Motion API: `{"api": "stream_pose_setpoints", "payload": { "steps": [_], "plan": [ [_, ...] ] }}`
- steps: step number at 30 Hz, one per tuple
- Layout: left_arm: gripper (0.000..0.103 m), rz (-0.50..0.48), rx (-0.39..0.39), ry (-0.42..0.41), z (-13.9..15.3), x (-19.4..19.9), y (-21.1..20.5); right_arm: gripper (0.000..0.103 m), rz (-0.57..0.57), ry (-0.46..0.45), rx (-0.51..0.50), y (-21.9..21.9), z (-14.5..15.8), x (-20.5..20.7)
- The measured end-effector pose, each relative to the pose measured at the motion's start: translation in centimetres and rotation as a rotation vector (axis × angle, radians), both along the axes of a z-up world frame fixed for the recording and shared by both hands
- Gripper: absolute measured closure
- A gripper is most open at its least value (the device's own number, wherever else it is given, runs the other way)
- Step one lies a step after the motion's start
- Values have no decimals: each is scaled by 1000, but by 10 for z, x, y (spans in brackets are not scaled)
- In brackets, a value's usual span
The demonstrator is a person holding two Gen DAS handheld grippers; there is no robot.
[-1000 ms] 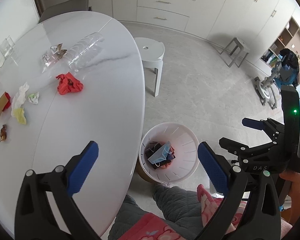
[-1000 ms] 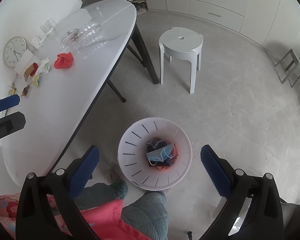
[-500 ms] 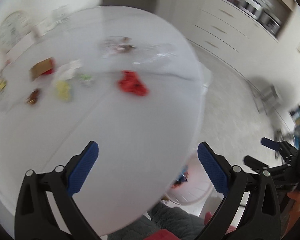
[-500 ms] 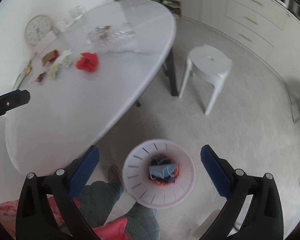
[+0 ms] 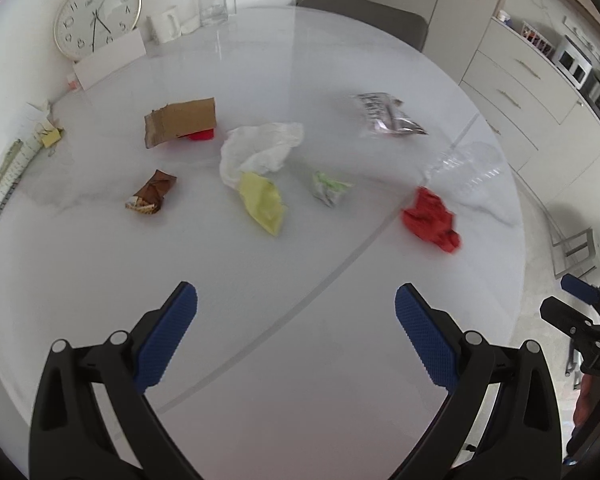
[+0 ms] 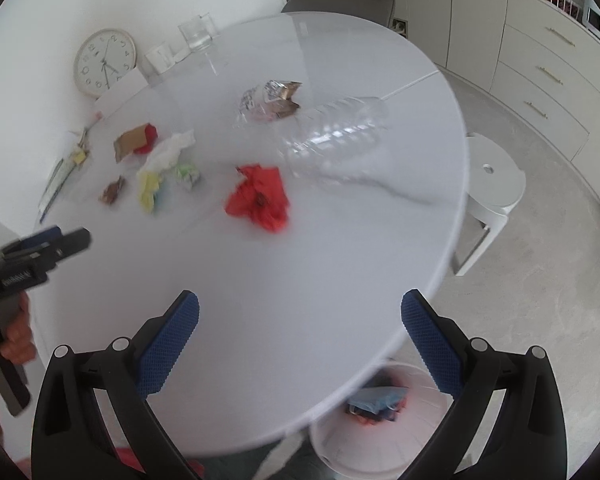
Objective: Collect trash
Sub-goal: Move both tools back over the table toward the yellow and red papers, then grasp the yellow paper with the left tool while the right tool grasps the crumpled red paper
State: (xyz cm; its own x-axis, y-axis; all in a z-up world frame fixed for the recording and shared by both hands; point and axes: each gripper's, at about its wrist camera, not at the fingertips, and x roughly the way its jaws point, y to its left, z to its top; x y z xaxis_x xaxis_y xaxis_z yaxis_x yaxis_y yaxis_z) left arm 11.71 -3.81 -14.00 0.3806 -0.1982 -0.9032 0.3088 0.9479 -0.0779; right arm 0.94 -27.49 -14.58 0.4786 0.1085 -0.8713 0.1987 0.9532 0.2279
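Trash lies scattered on the white oval table point(image 5: 300, 360) point(image 6: 300, 300). A crumpled red wrapper point(image 5: 430, 222) point(image 6: 260, 196) is nearest. Farther off are a yellow wrapper point(image 5: 262, 202), white tissue point(image 5: 260, 148), a small green-white wad point(image 5: 330, 188), a brown wrapper point(image 5: 152, 192), torn cardboard point(image 5: 180, 122), a silver packet point(image 5: 386, 118) and a clear plastic bottle point(image 6: 336, 132). My left gripper point(image 5: 296, 336) hangs open above the near table, empty. My right gripper point(image 6: 300, 340) is open and empty over the table's near edge. A white bin point(image 6: 380, 432) with trash inside sits below that edge.
A wall clock point(image 5: 98, 14), a white mug point(image 5: 166, 26) and a glass point(image 5: 216, 4) stand at the table's far side. A white stool point(image 6: 492, 184) is on the floor to the right. Cabinets line the far wall. A grey chair point(image 6: 340, 0) sits behind the table.
Both grippers have swung up from over the bin toward the table. The trash on the table is now in front of both, and the bin has dropped to the bottom edge.
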Motion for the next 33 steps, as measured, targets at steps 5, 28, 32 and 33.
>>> {"api": "stream_pose_setpoints", "payload": {
  "steps": [5,28,32,33],
  "plan": [
    [8,-8,-23,22,-23,43,2,3,-56,21,5,16,-17,40],
    [68,4,-8,103,-85,94,-15,3,-18,92,-78,33,-57,110],
    [68,-4,-18,85,-76,89,-11,9,5,95,-106,36,-65,123],
    [68,-7,-17,81,-74,92,-10,14,12,101,-105,36,-67,125]
  ]
}}
